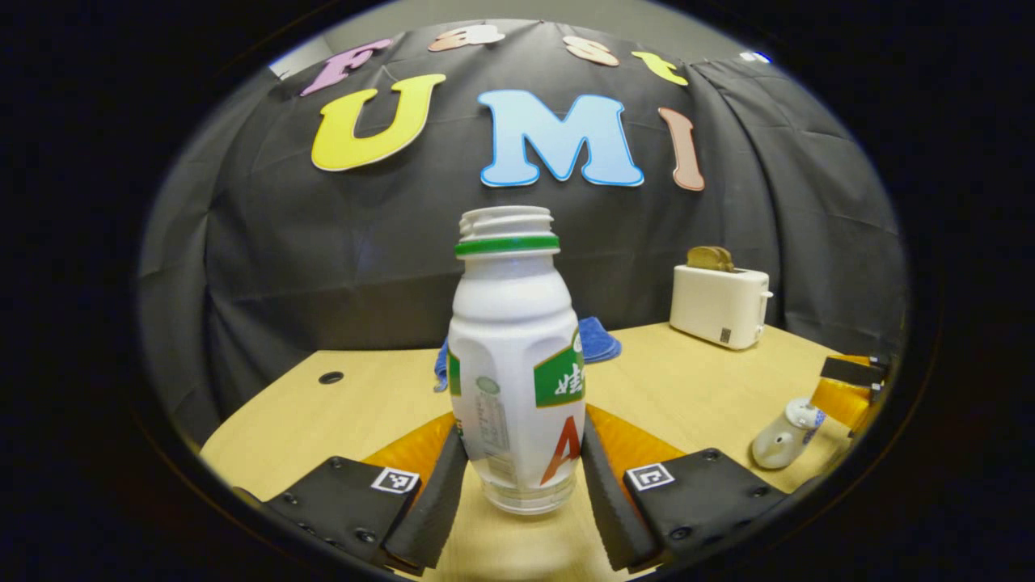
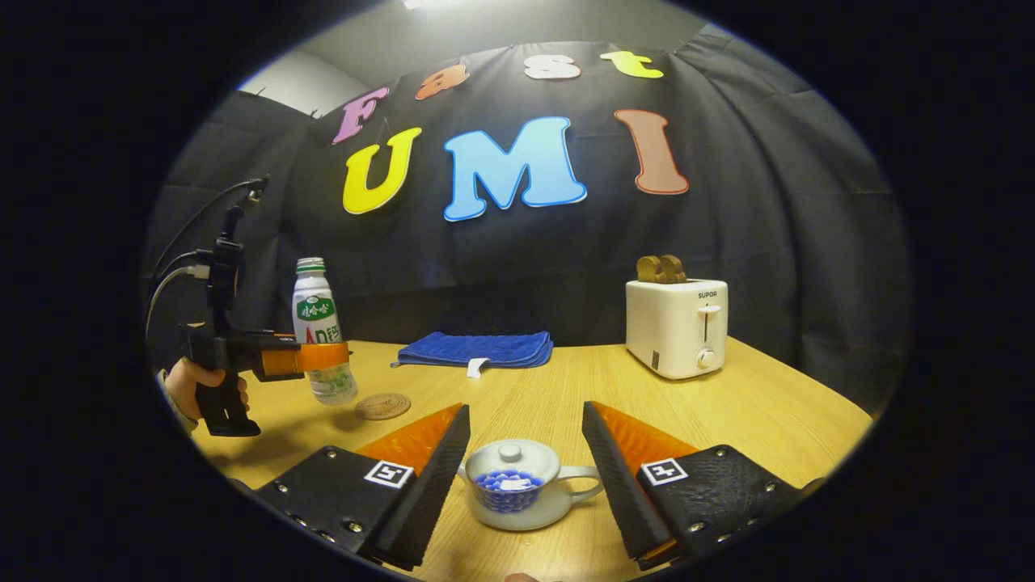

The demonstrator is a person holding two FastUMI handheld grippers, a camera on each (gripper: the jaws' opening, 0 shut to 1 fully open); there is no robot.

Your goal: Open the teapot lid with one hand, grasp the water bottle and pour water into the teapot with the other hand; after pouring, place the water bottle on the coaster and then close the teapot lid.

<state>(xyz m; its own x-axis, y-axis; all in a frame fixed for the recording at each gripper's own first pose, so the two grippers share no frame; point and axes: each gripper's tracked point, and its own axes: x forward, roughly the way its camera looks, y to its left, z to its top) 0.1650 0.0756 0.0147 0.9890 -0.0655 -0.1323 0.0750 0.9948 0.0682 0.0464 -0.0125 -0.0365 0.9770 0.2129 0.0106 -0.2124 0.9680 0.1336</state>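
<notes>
Bottle [image 1: 515,356] sits pinched in my left gripper [image 1: 521,477], lifted so I can pour. My right gripper [image 2: 525,477] is spread wide around the teapot [image 2: 517,485], ready for its lid [image 2: 510,459].

A light wooden table [image 2: 760,404] carries everything. A white toaster [image 2: 678,327] with two brown slices in its slots stands toward the back on the right side in the right gripper view. A folded blue cloth [image 2: 477,349] lies at the back edge near the middle, close to the black wall. A round brown coaster [image 2: 382,406] lies flat on the left part, apart from the cloth. A small white teapot [image 2: 511,485] with blue decoration sits on the near part, lid on. In the left gripper view a dark round hole [image 1: 330,377] shows in the tabletop at the left
</notes>
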